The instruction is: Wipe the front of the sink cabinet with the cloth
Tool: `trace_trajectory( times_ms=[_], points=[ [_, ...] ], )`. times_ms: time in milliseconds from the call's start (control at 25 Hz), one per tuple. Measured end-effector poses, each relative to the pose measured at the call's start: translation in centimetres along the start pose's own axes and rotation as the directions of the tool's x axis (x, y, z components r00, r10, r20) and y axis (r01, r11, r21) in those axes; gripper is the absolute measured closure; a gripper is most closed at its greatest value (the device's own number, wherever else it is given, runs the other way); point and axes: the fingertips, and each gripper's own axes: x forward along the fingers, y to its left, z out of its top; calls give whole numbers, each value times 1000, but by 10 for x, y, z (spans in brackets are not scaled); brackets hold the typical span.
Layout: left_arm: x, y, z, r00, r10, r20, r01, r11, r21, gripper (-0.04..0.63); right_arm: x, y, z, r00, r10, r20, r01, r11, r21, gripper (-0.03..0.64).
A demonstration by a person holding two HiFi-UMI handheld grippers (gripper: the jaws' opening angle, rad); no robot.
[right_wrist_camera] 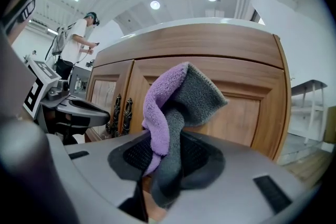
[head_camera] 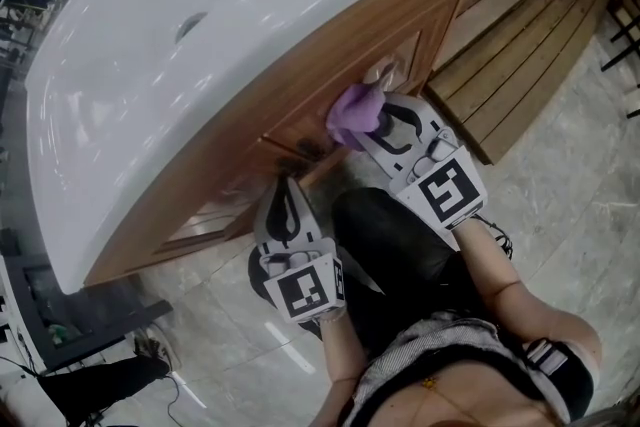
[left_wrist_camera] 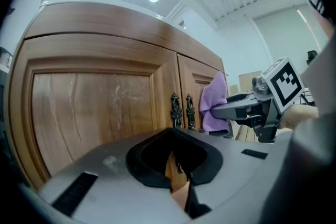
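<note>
Two grippers are down at the sink cabinet (head_camera: 300, 90), below the white sink (head_camera: 200, 5). My right gripper (right_wrist_camera: 163, 165) is clamped on the purple-and-grey cloth (right_wrist_camera: 176, 99), whose bunched end sits at the right door (right_wrist_camera: 239, 113), just right of the ornate handles (left_wrist_camera: 181, 110). My left gripper (left_wrist_camera: 176, 176) has its jaws together on nothing, near the left door (left_wrist_camera: 89, 113). To wipe well, I'd press the loose cloth flat on the wood, keep the hard jaw tips off it, follow the panel's recess, and hold the left gripper clear.
</note>
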Motion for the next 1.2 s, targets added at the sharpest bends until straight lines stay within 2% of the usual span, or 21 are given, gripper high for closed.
trace_trajectory(
  times_ms=[160,520,760,1080,1200],
  points=[
    [0,0,-1,1000,2,-1,-2,1000,0,589,-2,-9,-5,999,-31,-16,30,999,-26,439],
    [1,1,-4,1000,11,-14,-11,1000,2,589,-13,-38,-19,996,-89,-30,90,995,34,438],
    [1,1,-4,1000,12,-20,-12,1000,6,589,-17,-49,-25,992,-119,-44,120,992,31,437],
    [1,0,-6,999,15,-28,-15,1000,6,589,-25,-71,-38,980,-177,-93,181,983,34,438],
    [1,0,-5,1000,15,-24,-15,1000,8,589,-33,-89,-46,962,-241,-126,243,970,7,437]
  ],
)
